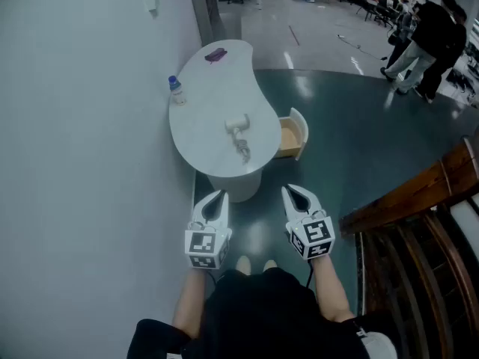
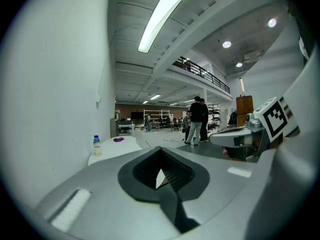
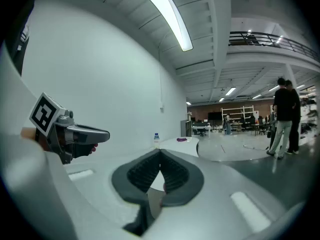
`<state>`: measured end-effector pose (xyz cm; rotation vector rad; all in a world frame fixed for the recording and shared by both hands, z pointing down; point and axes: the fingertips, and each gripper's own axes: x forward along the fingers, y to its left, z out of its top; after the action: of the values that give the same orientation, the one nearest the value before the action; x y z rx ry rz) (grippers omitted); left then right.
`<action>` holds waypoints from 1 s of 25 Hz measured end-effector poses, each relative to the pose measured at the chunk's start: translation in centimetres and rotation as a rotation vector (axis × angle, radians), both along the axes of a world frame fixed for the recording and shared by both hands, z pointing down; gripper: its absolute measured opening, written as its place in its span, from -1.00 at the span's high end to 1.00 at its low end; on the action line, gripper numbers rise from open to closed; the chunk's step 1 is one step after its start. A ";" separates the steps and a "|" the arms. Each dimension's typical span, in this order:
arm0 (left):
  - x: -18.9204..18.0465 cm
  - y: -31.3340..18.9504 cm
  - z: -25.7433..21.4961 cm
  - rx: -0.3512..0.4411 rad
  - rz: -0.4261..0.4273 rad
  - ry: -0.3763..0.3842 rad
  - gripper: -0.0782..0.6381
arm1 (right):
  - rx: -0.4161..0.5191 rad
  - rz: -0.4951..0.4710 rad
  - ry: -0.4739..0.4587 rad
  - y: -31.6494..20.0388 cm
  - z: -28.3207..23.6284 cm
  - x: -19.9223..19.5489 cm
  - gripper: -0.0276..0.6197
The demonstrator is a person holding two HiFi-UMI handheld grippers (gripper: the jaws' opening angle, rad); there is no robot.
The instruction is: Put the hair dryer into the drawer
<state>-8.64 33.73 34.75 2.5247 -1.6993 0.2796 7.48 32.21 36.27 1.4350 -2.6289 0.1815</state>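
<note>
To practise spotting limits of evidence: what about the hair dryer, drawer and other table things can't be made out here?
Hair dryer: gripper views, behind left tool and right tool.
Drawer: head view, back part under the table.
Purple thing: head view, too small to identify.
Bottle label: every view, too small to read.

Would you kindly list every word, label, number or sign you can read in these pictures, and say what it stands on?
No readable text in any view.
Bottle label: too small to read.
Left cube and right cube: black-and-white square patterns only, no letters or numbers.
</note>
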 end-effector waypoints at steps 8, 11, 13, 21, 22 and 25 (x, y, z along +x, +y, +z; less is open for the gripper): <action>1.0 0.1 0.0 -0.004 -0.006 -0.004 0.76 | 0.009 -0.004 -0.014 -0.1 -0.3 0.8 0.91; 1.5 0.2 0.4 -0.011 -0.017 -0.008 0.76 | -0.004 -0.016 -0.016 -0.1 0.2 1.1 0.91; 2.0 0.4 0.7 -0.012 -0.024 -0.010 0.76 | -0.013 -0.025 -0.011 -0.1 0.7 1.5 0.91; 3.4 0.5 1.4 -0.023 -0.061 -0.016 0.76 | -0.045 -0.066 0.001 -0.3 2.6 2.6 0.91; 3.4 0.3 1.6 -0.028 -0.064 -0.017 0.76 | -0.050 -0.069 -0.001 -0.6 2.9 2.7 0.91; 3.6 -1.2 2.2 -0.036 -0.069 -0.020 0.76 | -0.059 -0.071 -0.007 -2.0 3.5 2.8 0.91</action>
<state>-5.07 32.56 36.96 2.4410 -1.7677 0.3276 10.31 30.18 39.81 1.3226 -2.6520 0.2545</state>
